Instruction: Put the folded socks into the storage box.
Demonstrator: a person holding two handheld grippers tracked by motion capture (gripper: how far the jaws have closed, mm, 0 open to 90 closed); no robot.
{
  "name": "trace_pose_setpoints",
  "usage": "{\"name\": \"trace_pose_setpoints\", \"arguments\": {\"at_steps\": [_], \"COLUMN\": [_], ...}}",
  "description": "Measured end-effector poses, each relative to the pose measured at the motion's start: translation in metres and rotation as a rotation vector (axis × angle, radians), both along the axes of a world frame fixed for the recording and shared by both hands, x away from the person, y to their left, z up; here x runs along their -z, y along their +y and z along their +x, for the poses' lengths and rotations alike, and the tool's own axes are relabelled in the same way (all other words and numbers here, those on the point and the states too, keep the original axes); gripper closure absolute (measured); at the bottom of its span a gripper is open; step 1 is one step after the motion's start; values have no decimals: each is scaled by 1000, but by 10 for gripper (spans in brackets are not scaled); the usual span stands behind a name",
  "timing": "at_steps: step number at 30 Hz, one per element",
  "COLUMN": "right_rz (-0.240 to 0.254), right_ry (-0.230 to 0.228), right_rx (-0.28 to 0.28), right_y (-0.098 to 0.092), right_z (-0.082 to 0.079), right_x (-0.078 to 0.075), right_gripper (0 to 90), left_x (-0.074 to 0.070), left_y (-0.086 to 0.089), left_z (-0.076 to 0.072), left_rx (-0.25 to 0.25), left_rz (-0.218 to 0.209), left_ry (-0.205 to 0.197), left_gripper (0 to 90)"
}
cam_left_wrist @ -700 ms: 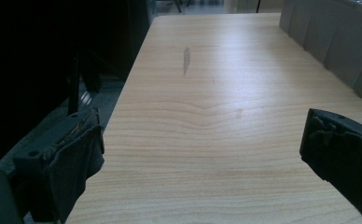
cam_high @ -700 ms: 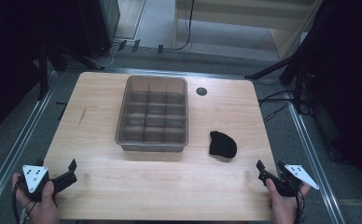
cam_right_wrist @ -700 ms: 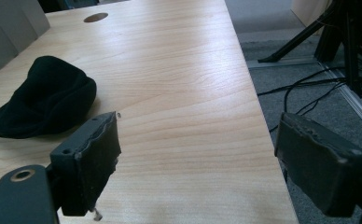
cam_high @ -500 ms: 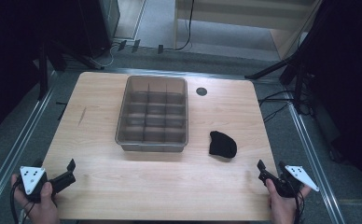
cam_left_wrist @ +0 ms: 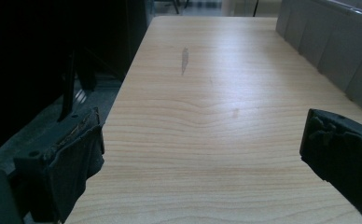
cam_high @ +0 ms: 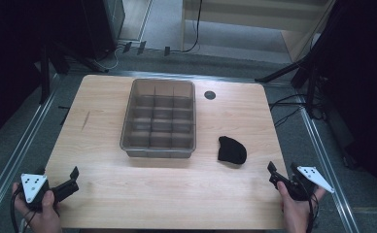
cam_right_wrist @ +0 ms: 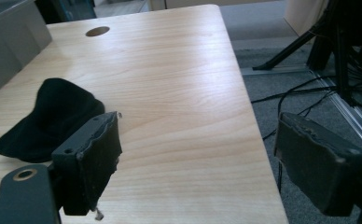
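left hand-held gripper (cam_high: pixel 71 175) low at the desk's (cam_high: pixel 109 194) near left corner, jaws wide, gripping nothing; grey divided tray (cam_high: pixel 160 118) mid-desk; black cloth (cam_high: pixel 231 150) just right of it; right hand-held gripper (cam_high: pixel 272 173) near the cloth, jaws wide, not touching

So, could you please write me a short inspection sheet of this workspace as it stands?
Surface: pale wooden table, a round hole near its far edge, a faint scuff on the left.
Job's things: black crumpled cloth item lying on the table, right of the grey plastic compartment tray; no contents visible in the tray.
Clutter: nothing seen.
Grippers: left gripper open near the front left corner; right gripper open near the front right corner, nearest the cloth item; nothing between either pair of jaws.
Cables: loose black cables on the floor to the right.
Surroundings: grey floor, black stand legs, wooden furniture behind.
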State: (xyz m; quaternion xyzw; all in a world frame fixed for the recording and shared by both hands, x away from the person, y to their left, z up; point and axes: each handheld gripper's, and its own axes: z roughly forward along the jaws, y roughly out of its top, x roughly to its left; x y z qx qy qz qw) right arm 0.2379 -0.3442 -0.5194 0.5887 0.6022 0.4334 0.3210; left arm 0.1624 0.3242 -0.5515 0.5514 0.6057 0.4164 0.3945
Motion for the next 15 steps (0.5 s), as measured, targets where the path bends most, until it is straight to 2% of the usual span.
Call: {"name": "trace_pose_setpoints", "arguments": {"at_steps": [3,7,11,15], "right_rz": [-21,-54,-76,-74], "right_ry": [3,2,7,6], "right_rx": [-17,-43,-51,-56], "right_y": [3,9,13,17], "right_z": [3,10,19,27], "right_x": [-5,-19,-31,-43], "right_gripper": [148,148,148,148], "left_x": [0,0,0,0], "left_y": [-2,-5,-2,-2], "left_z": [3,4,4,5], "left_rx": [-10,-17,-13,-14], "left_rz": [11,29,0,-3], "left_ry": [11,24,27,31], "left_gripper": [0,0,0,0]}}
